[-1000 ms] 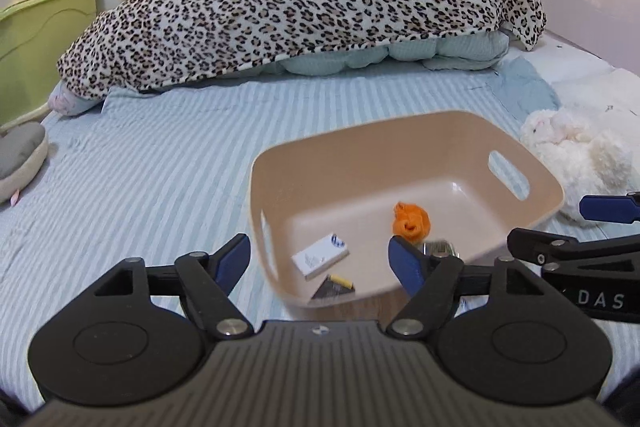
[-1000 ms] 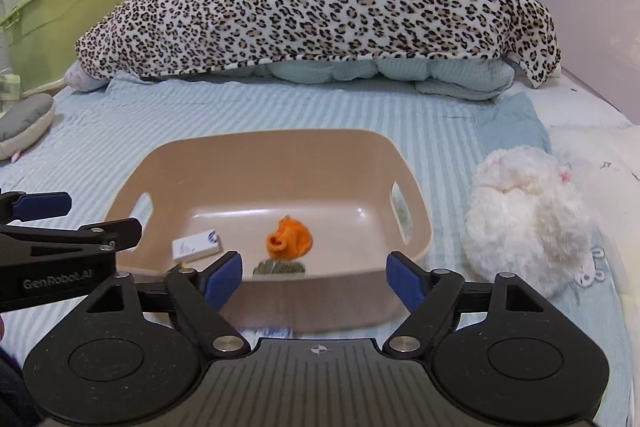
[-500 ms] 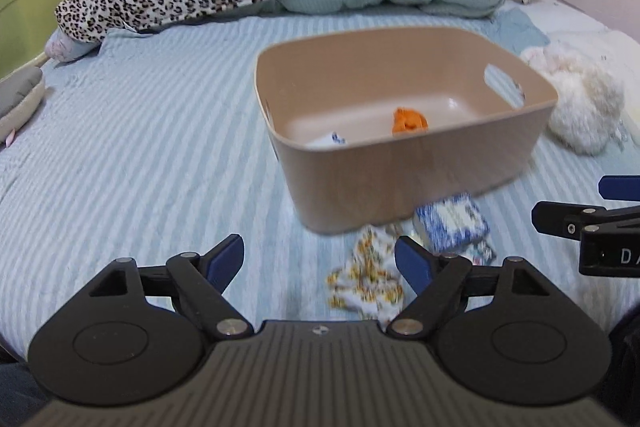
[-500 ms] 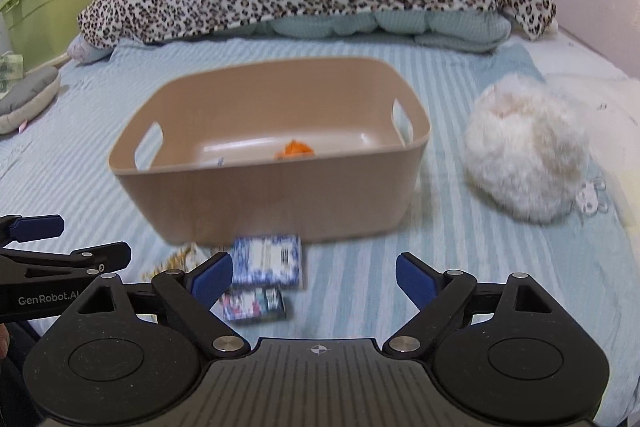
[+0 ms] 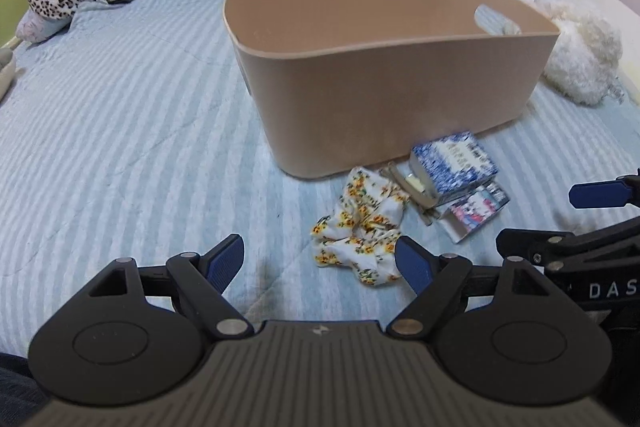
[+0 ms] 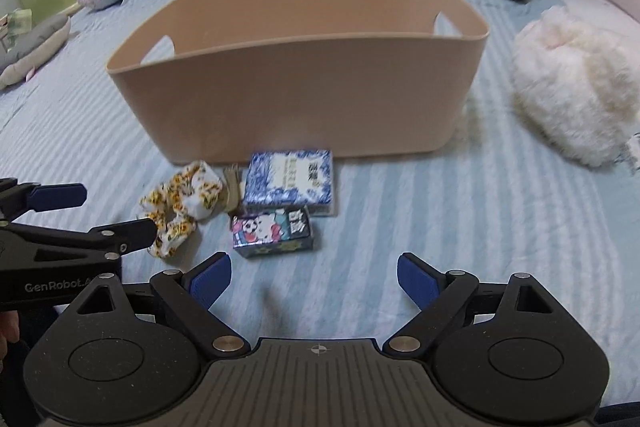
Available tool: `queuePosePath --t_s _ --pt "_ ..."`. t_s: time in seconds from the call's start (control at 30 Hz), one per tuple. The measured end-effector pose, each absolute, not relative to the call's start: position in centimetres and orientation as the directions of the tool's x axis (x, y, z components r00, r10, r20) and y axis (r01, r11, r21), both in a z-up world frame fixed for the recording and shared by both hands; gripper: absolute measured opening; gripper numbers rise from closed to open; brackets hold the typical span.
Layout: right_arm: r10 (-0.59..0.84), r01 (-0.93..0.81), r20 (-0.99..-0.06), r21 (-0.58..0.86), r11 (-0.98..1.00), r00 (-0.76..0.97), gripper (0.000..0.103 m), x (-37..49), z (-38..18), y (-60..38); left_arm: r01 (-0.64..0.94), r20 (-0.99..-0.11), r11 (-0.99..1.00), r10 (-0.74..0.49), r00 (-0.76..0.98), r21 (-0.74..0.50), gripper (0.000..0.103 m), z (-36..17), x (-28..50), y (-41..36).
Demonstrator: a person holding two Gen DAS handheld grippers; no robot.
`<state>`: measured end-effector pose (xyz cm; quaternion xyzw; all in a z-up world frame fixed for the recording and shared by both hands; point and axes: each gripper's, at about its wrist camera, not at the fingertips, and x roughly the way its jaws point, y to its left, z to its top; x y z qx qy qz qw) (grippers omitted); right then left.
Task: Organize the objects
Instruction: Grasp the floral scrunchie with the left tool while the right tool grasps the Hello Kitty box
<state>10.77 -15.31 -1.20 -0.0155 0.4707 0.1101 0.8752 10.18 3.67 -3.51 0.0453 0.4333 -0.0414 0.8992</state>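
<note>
Both grippers are dropping from over the bin [image 6: 296, 99] toward the scrunchie [image 5: 360, 231] and boxes [image 6: 290, 183] on the bed [image 5: 120, 131], fingers apart and empty, lining up the next pick.

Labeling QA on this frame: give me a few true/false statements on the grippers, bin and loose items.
1. Both grippers are open and empty. True: the left gripper and right gripper hold nothing.
2. The scrunchie lies inside the bin. False: it lies on the bed, in front of the bin.
3. The blue box sits nearer the bin than the cartoon box. True.
4. The plush is on the bin's left. False: it is to the right of the bin.
5. The left gripper is shut on the scrunchie. False: its jaws stand apart, short of it.
</note>
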Motion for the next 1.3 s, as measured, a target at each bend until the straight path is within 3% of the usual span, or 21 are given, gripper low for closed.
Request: queuePosePath --t_s 0.4,0.53,0.6,0.63,0.7,0.77,0.8,0.87,0.9,1.3 --pt "0.189 -0.214 -0.847 0.091 0.973 0.497 0.09 12.6 -3.9 -13.9 0.1 -0.8 0.994 -0.089 0.593 -0.036 0.083 -5.9 13.0 5.1" --pt "0.177 -0.204 -0.846 0.083 0.975 0.503 0.084 13.1 -4.4 -13.6 0.104 -0.795 0.994 -0.091 0.6 -0.035 0.081 -6.4 13.2 5.2" --pt "0.175 -0.2 -0.846 0.083 0.976 0.504 0.081 13.4 -4.5 -13.6 0.107 -0.791 0.994 -0.068 0.609 -0.003 0.071 -6.6 13.1 5.0" --pt "0.174 -0.2 -0.843 0.081 0.976 0.509 0.078 13.4 -4.6 -13.5 0.109 -0.792 0.994 -0.044 0.609 0.028 0.062 -6.8 13.1 4.8" --pt "0.171 -0.204 -0.838 0.073 0.976 0.519 0.065 13.4 -4.5 -13.4 0.119 -0.785 0.99 -0.018 0.619 0.071 0.055 -7.0 13.0 4.6" --pt "0.168 -0.206 -0.834 0.067 0.976 0.526 0.056 13.4 -4.5 -13.4 0.127 -0.781 0.99 -0.034 0.624 0.059 0.036 -6.8 13.0 4.6" --pt "0.169 -0.206 -0.833 0.068 0.976 0.527 0.053 13.4 -4.5 -13.4 0.137 -0.78 0.989 -0.049 0.624 0.047 0.021 -6.7 13.0 4.6" --pt "0.166 -0.202 -0.83 0.065 0.977 0.533 0.047 13.1 -4.5 -13.7 0.147 -0.777 0.988 -0.061 0.627 0.042 0.019 -6.7 12.9 4.6" --pt "0.168 -0.2 -0.826 0.068 0.977 0.538 0.047 12.9 -4.5 -13.8 0.15 -0.775 0.988 -0.063 0.628 0.042 0.011 -6.7 12.9 4.6" --pt "0.159 -0.169 -0.818 0.076 0.983 0.553 0.047 11.8 -3.7 -14.7 0.122 -0.767 0.993 -0.084 0.636 -0.008 0.005 -5.5 11.7 5.6"
